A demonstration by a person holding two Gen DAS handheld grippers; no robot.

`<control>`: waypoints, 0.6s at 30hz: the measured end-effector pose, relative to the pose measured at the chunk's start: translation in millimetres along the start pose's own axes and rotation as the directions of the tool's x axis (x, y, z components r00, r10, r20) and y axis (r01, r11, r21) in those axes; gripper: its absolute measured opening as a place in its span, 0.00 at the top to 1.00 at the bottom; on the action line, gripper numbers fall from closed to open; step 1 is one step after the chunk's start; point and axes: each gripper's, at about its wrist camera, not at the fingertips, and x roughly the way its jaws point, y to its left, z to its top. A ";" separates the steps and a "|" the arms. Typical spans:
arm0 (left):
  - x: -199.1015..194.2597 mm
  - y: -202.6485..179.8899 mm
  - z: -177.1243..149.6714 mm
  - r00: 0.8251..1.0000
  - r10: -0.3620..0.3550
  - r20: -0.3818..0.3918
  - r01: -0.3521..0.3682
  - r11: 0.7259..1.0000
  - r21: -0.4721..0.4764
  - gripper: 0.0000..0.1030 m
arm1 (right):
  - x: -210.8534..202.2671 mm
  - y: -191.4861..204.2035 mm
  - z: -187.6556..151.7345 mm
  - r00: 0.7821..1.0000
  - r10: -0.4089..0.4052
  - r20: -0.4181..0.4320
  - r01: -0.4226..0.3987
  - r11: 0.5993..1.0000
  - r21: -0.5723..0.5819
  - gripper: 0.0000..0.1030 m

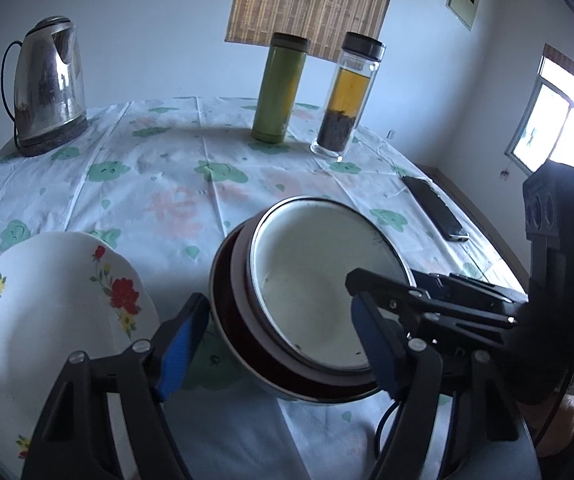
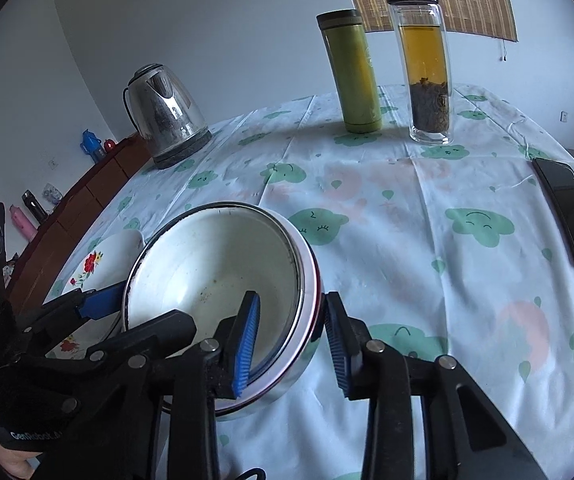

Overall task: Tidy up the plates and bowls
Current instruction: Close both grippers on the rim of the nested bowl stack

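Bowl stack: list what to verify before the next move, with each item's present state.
1. Right gripper straddles the bowl stack wall: ok, one pad inside, one outside.
2. Right gripper clamped on the wall: not ok, a gap shows beside the inner pad.
3. Left gripper straddles the opposite wall: ok.
4. Left gripper clamped: not ok, its jaws stand wide.
5. Stack sitting flat on the table: cannot tell.
6. Flowered plate clear of the stack: cannot tell; it lies close beside the left gripper's outer finger.
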 end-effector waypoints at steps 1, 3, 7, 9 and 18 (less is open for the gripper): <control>0.0 1.1 0.0 1.000 -0.006 0.001 0.006 1.000 -0.010 0.28 | -0.1 0.2 -0.3 1.000 -0.002 0.001 0.002 1.000 0.003 0.66; -0.7 2.3 -0.3 1.000 -0.014 0.007 0.014 0.999 -0.031 0.28 | -0.8 -0.1 -0.9 1.000 -0.007 0.003 0.007 1.000 0.019 0.68; -2.2 3.0 -2.5 1.000 -0.022 0.022 0.023 0.999 -0.049 0.28 | -2.4 2.1 -0.4 1.000 -0.024 0.005 0.024 1.000 0.012 0.69; -2.5 2.5 -2.6 0.999 -0.022 0.026 0.023 0.998 -0.050 0.28 | -3.1 2.1 -0.7 1.000 -0.024 0.005 0.024 1.000 0.015 0.69; -4.0 0.6 -2.5 1.000 -0.010 0.027 0.012 0.999 -0.052 0.28 | -12.3 3.9 2.5 1.000 -0.025 0.007 0.025 1.000 0.010 0.73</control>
